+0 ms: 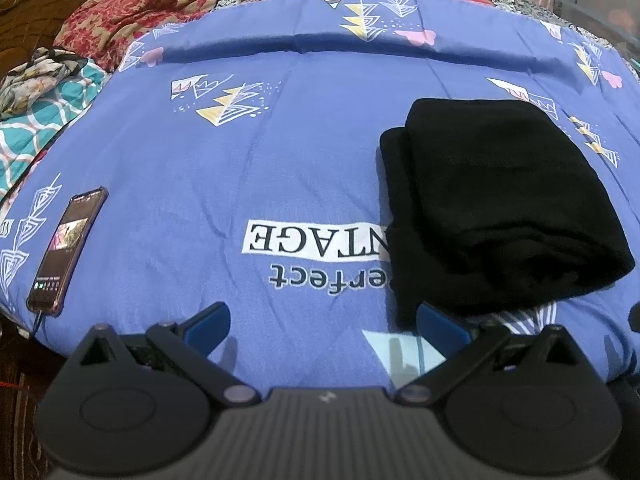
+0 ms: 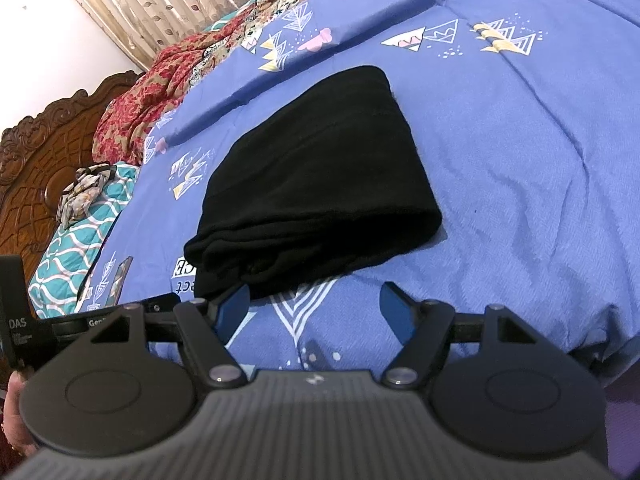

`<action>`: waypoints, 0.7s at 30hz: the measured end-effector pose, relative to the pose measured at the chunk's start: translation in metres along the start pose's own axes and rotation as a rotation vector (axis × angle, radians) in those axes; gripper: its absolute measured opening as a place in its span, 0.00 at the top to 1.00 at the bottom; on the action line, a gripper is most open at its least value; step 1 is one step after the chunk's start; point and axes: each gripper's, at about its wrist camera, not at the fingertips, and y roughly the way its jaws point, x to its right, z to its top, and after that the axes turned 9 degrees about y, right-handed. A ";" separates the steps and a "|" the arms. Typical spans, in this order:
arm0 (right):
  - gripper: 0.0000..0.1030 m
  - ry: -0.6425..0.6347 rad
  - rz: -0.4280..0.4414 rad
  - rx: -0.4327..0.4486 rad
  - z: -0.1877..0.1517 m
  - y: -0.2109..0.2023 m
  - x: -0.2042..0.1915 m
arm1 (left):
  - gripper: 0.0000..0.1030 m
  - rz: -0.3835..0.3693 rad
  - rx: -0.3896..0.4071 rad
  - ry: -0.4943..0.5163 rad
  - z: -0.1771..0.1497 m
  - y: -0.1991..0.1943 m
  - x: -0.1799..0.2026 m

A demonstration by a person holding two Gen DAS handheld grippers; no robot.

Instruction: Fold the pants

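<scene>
At the bottom of the left wrist view the left gripper (image 1: 326, 326) stands with its blue-padded fingers spread wide and nothing between them; the right-hand pad sits just at the near edge of the black pants (image 1: 496, 200) without pinching the cloth. In the right wrist view the right gripper (image 2: 316, 312) is likewise released, jaws well apart and empty, its left pad close against the near fold of the pants (image 2: 320, 196). Both tools have ribbed dark grey bodies and round black hinge plates.

The pants lie folded into a thick, soft, matte bundle with rounded edges, at centre right of the left view and in the middle of the right view. They rest on a blue quilt (image 1: 240, 152), smooth and lightly wrinkled, printed with white, yellow and pink triangle shapes and an upside-down word panel partly covered by the pants.

At the left edge of the left view a phone (image 1: 66, 248) lies flat, screen lit. Farther off, a teal patterned cloth (image 1: 28, 136) and a red floral blanket (image 1: 132, 8) bunch up, with a carved wooden headboard (image 2: 36, 152) and a leaf-print curtain (image 2: 160, 4) behind.
</scene>
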 end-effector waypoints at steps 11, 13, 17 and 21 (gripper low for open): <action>0.28 -0.010 -0.031 0.070 0.014 -0.006 0.009 | 0.00 0.001 -0.006 0.016 0.008 0.007 0.001; 0.28 -0.004 -0.036 0.078 0.017 -0.006 0.011 | 0.00 0.001 -0.005 0.014 0.010 0.007 0.000; 0.28 0.006 -0.043 0.087 0.021 -0.007 0.014 | 0.00 0.003 -0.007 0.008 0.014 0.010 -0.001; 0.28 0.011 -0.049 0.084 0.024 -0.006 0.017 | 0.00 0.002 -0.013 0.005 0.018 0.015 -0.001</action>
